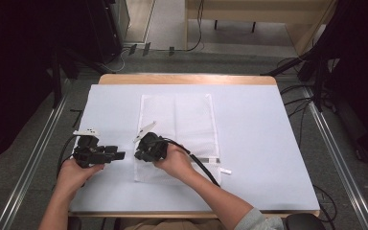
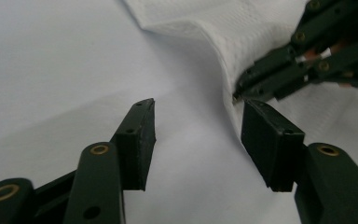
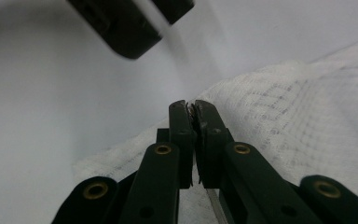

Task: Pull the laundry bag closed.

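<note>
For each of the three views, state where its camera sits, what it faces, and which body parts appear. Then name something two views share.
High view: above the table, looking down; forearms, both hands.
Left gripper view: on the left claw, open, facing the white cloth.
Right gripper view: on the right claw, shut on the cloth edge.
Shared: both gripper views show the cloth.

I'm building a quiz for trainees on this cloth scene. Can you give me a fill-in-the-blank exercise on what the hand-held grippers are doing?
1. The right hand-held gripper has its jaws ____ on the edge of the white cloth.
2. The left hand-held gripper has its jaws ____, with nothing between them.
3. The cloth lies on a ____ table cover.
4. In the high view, the left hand-held gripper sits to the ____ of the cloth.

Missing words: shut; open; white; left
</note>
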